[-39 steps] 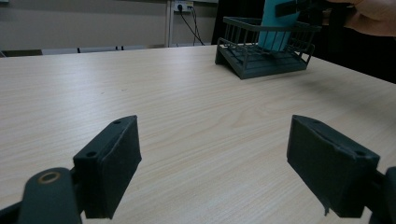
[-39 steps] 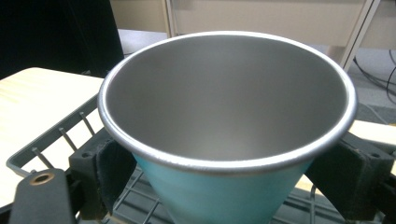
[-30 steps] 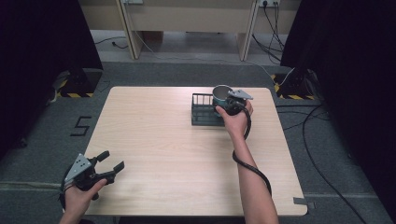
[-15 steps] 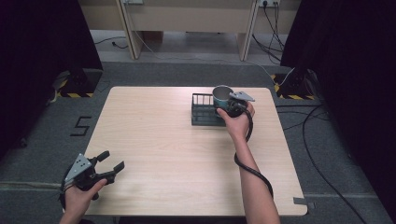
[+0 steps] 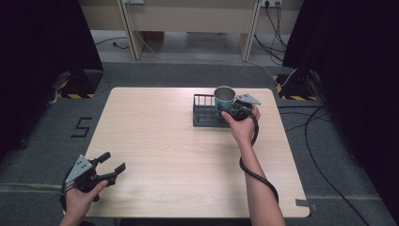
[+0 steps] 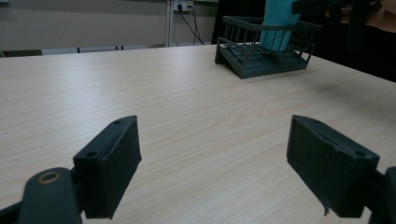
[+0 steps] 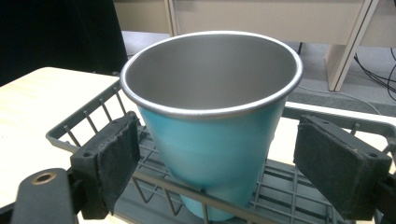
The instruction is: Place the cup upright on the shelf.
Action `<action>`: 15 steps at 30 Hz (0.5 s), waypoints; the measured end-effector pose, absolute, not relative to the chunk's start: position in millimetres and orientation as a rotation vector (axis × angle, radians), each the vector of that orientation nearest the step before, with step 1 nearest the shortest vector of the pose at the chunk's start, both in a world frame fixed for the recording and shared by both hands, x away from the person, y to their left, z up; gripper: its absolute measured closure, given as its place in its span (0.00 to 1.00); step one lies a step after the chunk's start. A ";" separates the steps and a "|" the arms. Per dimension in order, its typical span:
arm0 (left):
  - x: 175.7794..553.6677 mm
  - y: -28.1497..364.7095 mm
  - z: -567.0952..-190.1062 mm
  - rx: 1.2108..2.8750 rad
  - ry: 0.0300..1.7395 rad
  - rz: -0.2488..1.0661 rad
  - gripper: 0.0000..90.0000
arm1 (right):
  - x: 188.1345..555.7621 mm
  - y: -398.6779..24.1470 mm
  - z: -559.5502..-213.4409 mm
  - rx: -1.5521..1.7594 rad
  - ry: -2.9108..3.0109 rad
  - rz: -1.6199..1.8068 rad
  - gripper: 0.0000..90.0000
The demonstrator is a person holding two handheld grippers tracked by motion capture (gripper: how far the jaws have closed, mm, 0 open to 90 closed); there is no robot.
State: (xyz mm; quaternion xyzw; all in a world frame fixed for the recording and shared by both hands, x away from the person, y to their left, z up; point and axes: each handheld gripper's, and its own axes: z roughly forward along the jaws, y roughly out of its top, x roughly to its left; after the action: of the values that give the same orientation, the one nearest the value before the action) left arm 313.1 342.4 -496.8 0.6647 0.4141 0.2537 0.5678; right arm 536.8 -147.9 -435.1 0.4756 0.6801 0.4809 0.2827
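We see a blue cup (image 7: 212, 126) standing upright in the dark wire rack (image 5: 206, 113) at the table's (image 5: 155, 141) far right. Our right gripper (image 5: 234, 109) sits around it, jaws spread and not touching. Our left gripper (image 5: 110, 167) rests near the table's front left corner, jaws wide apart and empty.

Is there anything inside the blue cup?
The blue cup stands upright in the wire rack. Its shiny metal inside looks empty as far down as the right gripper view shows; the near wall hides the very bottom.

1 cup (image 7: 212, 135), 1 wire rack (image 5: 203, 116), 1 table (image 5: 164, 146), 2 grippers.
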 end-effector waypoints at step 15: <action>313.1 342.2 -496.7 1.561 0.973 0.599 0.19 | 520.5 -155.5 -432.0 1.264 1.818 1.306 0.17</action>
State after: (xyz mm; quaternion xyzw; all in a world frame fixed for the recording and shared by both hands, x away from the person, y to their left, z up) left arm 313.1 342.2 -496.7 0.6643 0.4142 0.2549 0.5676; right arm 520.5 -155.5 -432.0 0.4719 0.6785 0.4874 0.2818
